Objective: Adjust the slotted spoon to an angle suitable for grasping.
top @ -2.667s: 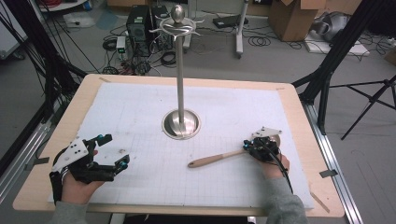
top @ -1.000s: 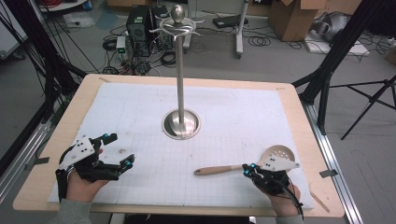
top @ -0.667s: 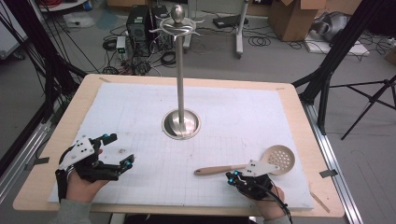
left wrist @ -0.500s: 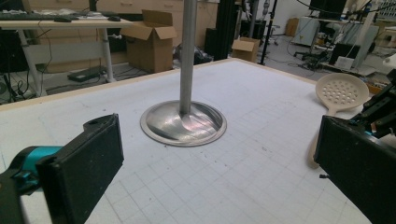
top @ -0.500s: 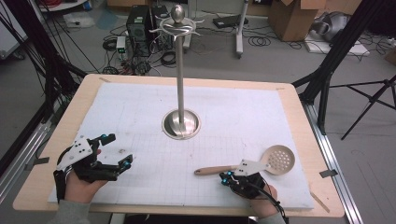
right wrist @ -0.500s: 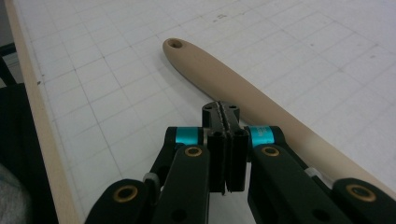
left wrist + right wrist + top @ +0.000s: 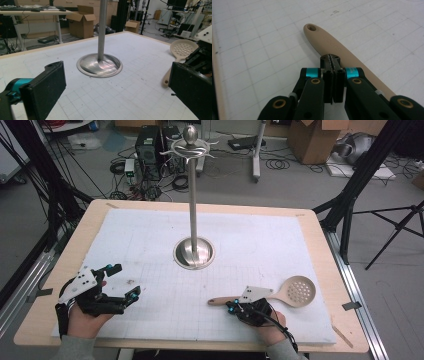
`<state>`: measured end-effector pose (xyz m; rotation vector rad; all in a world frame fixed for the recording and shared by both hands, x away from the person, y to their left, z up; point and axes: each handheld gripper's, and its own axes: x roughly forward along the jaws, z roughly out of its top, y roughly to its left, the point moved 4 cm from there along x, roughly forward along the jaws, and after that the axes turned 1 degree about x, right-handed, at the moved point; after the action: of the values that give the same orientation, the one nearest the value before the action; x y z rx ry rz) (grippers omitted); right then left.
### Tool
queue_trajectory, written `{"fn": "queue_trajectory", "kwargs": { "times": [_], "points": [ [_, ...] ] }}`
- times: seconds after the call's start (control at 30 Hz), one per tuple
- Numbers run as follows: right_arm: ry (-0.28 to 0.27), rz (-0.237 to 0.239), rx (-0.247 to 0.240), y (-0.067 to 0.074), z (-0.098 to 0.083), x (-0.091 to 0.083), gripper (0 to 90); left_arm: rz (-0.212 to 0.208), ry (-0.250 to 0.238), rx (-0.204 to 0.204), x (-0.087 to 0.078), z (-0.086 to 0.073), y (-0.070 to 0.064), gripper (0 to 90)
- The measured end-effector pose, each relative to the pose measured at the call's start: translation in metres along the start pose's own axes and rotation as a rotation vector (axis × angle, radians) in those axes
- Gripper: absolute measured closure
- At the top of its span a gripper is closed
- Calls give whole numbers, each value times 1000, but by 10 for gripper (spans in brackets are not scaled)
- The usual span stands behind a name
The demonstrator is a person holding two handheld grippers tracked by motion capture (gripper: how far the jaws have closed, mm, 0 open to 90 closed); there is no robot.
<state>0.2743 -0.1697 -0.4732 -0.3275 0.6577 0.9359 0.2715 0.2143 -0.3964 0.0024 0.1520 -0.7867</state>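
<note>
A beige slotted spoon (image 7: 298, 290) lies flat on the white gridded mat, its handle (image 7: 329, 42) pointing left. My right gripper (image 7: 230, 306) is low over the handle's middle, near the front edge. In the right gripper view its jaws (image 7: 332, 61) are pressed together with nothing between them, and the handle passes underneath. My left gripper (image 7: 125, 281) rests at the front left, open wide and empty. In the left gripper view (image 7: 117, 92) I see the spoon (image 7: 182, 48) at the far right.
A tall metal stand (image 7: 194, 251) with a round base (image 7: 99, 65) and hooked arms at its top rises from the mat's middle. The wooden table rim (image 7: 320, 250) frames the mat. Tripods, boxes and cables stand on the floor beyond.
My right gripper has let go of the spoon, which now lies nearer the front right. It then slid left along the handle and shut. The left gripper has barely moved.
</note>
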Motion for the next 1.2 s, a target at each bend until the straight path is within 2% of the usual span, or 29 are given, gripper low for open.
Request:
{"fn": "queue_trajectory", "kwargs": {
  "times": [0.13,0.43,0.9,1.13,1.2],
  "points": [
    [-10,-25,4,-7,5,6,900,-1,3,4,1,0,-1,17],
    [-8,-68,49,-25,16,19,900,-1,5,-1,1,-1,0,18],
    [-9,-188,125,-54,28,32,900,-8,9,-2,3,-2,-1,18],
    [-7,-269,133,-67,31,35,900,-13,8,-3,4,-2,-1,17],
    [-10,-274,143,-70,32,36,900,-15,4,-7,4,-2,-1,17]
  ]
}}
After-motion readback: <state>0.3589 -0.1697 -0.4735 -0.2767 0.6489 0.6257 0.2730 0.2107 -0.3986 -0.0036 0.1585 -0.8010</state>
